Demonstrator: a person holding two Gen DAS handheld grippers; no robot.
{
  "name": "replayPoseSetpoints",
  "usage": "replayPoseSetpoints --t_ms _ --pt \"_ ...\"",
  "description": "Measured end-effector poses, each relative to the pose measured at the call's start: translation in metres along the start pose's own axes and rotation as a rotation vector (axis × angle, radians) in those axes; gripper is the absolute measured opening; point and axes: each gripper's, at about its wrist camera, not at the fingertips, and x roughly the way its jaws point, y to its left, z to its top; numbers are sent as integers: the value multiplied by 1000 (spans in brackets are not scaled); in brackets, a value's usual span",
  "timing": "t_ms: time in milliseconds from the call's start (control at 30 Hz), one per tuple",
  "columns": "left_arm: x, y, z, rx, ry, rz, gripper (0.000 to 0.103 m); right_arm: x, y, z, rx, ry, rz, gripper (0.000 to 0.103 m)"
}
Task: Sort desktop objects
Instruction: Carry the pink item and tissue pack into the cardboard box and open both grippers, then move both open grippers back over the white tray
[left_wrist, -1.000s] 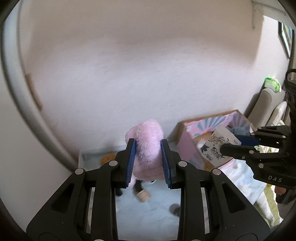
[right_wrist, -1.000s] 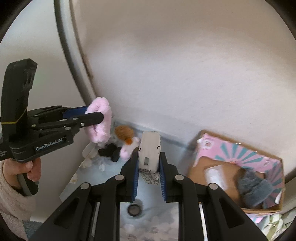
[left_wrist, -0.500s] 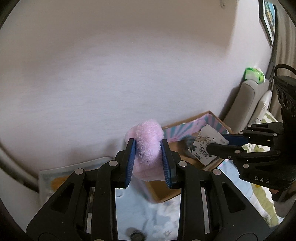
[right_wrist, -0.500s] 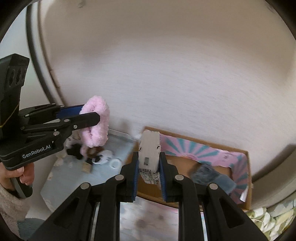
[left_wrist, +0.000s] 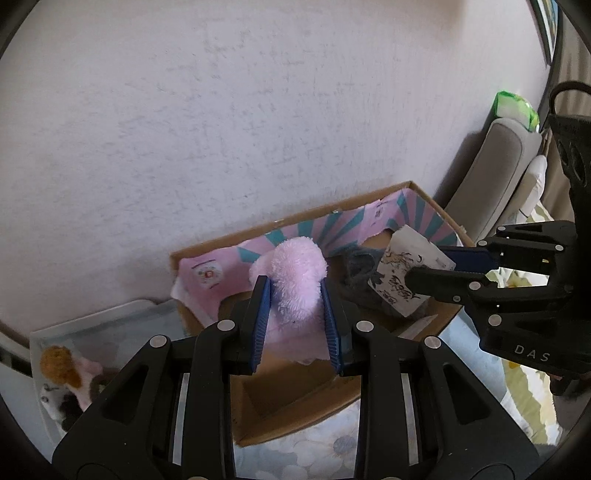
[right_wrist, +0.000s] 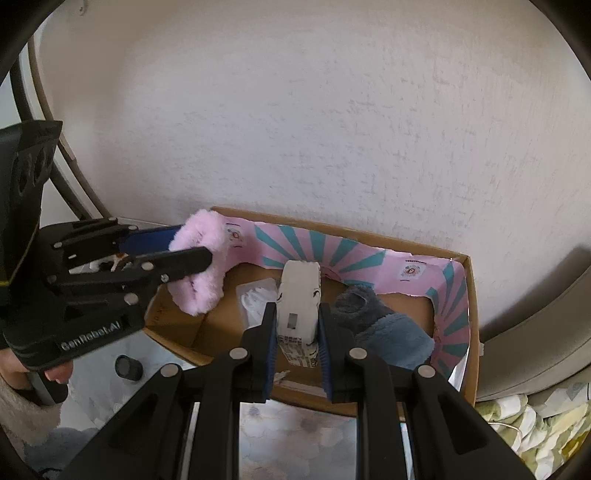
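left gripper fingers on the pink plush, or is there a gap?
Touching. In the left wrist view, both blue fingers of the left gripper press against the sides of the pink plush, no gap showing, above the cardboard box.

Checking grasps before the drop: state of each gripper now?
Left gripper: closed on the pink plush item.
Right gripper: closed on the small white carton.

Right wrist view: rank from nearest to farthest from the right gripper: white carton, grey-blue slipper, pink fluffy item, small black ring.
1. white carton: clamped in the right gripper.
2. grey-blue slipper: just right, in the cardboard box.
3. pink fluffy item: left, held by the left gripper.
4. small black ring: far left, outside the box.
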Motion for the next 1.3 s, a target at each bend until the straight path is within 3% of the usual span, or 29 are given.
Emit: replayPoseSetpoints --t_ms 200,267,333,400,433,500,633,867,1067,1300 --pt "17 -6 0 -23 27 11 26 11 -9 0 8 19 21 18" --pt "19 -3 0 -53 30 -14 34 13 -7 0 10 26 21 20" --pt "20 3 1 -95 48 -20 76 14 -5 -2 3 20 33 24" --pt "17 13 0 -134 43 57 99 11 -5 0 4 15 16 47" --pt "11 19 1 -154 28 53 103 8 -7 0 15 7 1 51" --pt "-3 32 2 -196 -2 38 103 5 -13 0 54 -6 -2 69" --pt "-26 50 7 -220 -17 109 103 -4 -21 4 103 -28 -20 69" --pt "-73 87 6 -265 -76 167 103 -20 -5 12 90 -76 -54 69" --pt "-106 98 1 -231 -113 236 103 -31 12 18 93 -107 -68 69" --pt "-139 117 -10 -209 -138 263 103 -32 35 22 89 -122 -96 69"
